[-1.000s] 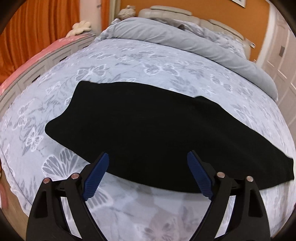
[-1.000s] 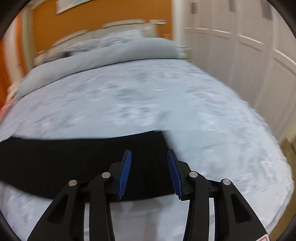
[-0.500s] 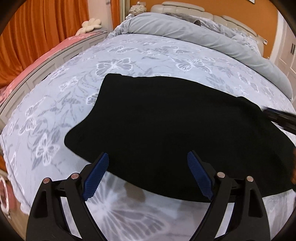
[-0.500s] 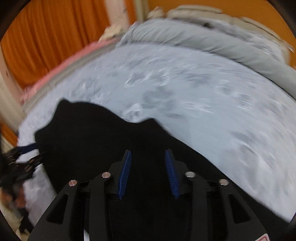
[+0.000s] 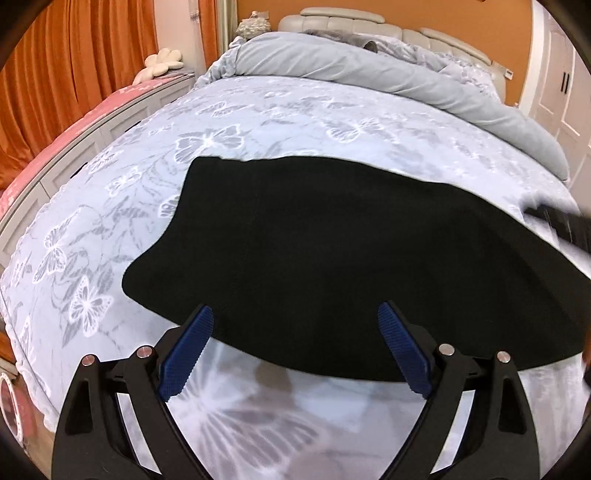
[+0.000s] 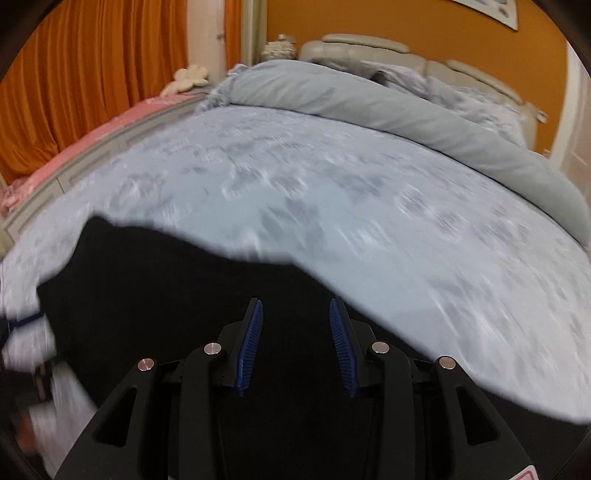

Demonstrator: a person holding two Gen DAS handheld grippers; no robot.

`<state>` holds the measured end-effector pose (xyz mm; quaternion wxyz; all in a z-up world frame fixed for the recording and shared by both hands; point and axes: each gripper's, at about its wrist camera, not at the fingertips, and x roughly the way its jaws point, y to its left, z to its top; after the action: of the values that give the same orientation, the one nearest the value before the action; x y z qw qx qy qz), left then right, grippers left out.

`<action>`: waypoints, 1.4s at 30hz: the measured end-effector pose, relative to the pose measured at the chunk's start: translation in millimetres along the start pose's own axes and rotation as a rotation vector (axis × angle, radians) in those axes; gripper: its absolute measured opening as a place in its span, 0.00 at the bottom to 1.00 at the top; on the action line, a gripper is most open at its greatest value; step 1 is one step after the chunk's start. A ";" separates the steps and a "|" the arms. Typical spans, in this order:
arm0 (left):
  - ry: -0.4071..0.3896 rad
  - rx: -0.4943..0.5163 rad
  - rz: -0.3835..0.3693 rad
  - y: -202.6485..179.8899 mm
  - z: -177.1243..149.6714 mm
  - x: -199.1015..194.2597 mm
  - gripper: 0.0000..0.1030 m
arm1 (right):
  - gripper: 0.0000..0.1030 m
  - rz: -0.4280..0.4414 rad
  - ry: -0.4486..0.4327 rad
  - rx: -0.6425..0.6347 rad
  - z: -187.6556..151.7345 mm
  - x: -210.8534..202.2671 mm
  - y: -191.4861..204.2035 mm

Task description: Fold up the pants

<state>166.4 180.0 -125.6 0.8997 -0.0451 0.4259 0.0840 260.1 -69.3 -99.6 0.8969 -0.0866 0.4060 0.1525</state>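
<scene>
the pants (image 5: 332,254) lie flat on the bed (image 5: 258,122), a long black shape stretched across the butterfly-print cover, well short of the grey duvet (image 5: 388,70) bunched up by the headboard (image 5: 343,16).

left tool (image 5: 295,347) hovers right at the near hem, blue pads spread wide, one tip over the black cloth's edge and the other over the cloth too, nothing between them but air and fabric below. no pinch there: the jaws stand apart and the pants lie undisturbed under them.

over at the far right of the left view, a dark blurred shape cuts in above the pants' edge; too smeared to say more.

right view now, and it's streaky with blur. right tool (image 6: 295,343) sits over the black cloth (image 6: 166,288), pads partly apart with a clear gap. its jaws have just been closing a touch and then easing back out, and nothing is caught between them; the pants show only beneath.

at the left rim of that view a blurred bit of the other tool and a white sleeve show, detail lost.

orange curtains (image 5: 74,66) hang off to the left, a pink-topped ledge (image 5: 92,114) runs along the bed's side, and a white plush (image 5: 162,61) sits on it near the wall.
</scene>
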 end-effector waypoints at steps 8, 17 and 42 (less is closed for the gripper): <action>-0.037 0.080 -0.002 -64.0 -13.1 -48.7 0.92 | 0.35 -0.122 0.058 0.323 -113.4 -65.6 -152.4; -0.047 0.149 -0.085 -143.6 -33.5 -83.5 0.94 | 0.50 -0.443 0.074 0.659 -251.9 -168.2 -363.5; 0.016 0.331 -0.035 -256.4 -67.2 -71.1 0.94 | 0.75 -0.361 0.000 0.649 -261.2 -154.5 -448.6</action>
<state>119.7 -90.0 -110.7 0.8929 0.0955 0.4401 -0.0032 134.6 -594.6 -140.1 0.8900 0.1321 0.4116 -0.1447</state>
